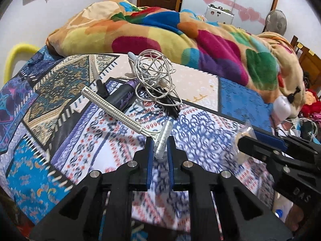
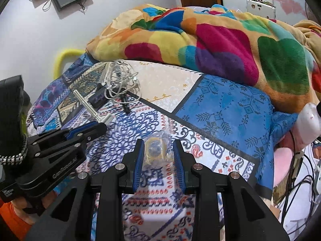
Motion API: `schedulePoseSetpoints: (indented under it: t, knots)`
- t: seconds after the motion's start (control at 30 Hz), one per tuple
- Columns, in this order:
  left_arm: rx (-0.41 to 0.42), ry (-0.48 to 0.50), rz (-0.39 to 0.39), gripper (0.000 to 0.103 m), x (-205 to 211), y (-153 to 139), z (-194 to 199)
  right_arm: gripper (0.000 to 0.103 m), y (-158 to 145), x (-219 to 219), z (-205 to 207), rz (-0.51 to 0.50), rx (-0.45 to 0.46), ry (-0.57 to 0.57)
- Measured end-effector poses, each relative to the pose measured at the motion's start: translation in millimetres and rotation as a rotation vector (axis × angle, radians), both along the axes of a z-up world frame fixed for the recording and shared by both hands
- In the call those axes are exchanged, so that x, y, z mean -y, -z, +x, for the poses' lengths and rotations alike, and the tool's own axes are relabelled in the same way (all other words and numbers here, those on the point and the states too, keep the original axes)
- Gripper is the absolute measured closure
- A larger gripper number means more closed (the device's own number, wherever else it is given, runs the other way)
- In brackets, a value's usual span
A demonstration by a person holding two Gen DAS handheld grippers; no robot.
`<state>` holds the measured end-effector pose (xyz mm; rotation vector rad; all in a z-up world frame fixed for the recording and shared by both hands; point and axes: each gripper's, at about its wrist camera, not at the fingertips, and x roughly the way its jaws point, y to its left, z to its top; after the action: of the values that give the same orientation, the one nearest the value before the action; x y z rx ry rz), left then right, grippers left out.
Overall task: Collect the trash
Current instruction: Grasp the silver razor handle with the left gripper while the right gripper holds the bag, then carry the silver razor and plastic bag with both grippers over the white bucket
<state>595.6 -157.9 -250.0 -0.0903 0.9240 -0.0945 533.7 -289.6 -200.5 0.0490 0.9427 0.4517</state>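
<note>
A silver disposable razor (image 1: 112, 108) lies on the patterned bedsheet (image 1: 200, 124), its handle running up and to the left. Its head stands between the blue pads of my left gripper (image 1: 159, 140), which is shut on it. In the right wrist view the same left gripper (image 2: 102, 125) meets the razor (image 2: 88, 106) from the left. My right gripper (image 2: 158, 142) is shut on a crumpled clear plastic wrapper (image 2: 157, 150) with a yellow ring inside. That right gripper (image 1: 240, 142) and the wrapper (image 1: 243, 134) also show at the right of the left wrist view.
Behind the razor lies a tangle of white cable (image 1: 152, 74) over a purple-black tube (image 1: 124, 96) and black pens (image 1: 172, 106). A thick multicoloured blanket (image 1: 180, 36) is heaped along the far side of the bed. Loose cords (image 2: 297, 160) hang off the right edge.
</note>
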Motion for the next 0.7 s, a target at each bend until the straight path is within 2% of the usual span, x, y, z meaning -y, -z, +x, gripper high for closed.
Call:
schedulePoseSetpoints:
  t: [0.17, 0.4, 0.5, 0.7]
  knots:
    - [0.027, 0.011, -0.009, 0.091, -5, -27, -27, 0.076, -16, -4, -14, 0.001, 0.015, -0.005]
    - [0.113, 0.018, 0.014, 0.091, -11, -76, -71, 0.076, -56, -13, -43, 0.015, 0.065, -0.016]
    - [0.140, 0.013, 0.011, 0.091, -17, -97, -92, 0.076, -81, -19, -60, 0.016, 0.102, -0.024]
    - [0.194, -0.013, 0.005, 0.091, -37, -133, -141, 0.076, -110, -30, -84, 0.025, 0.149, -0.034]
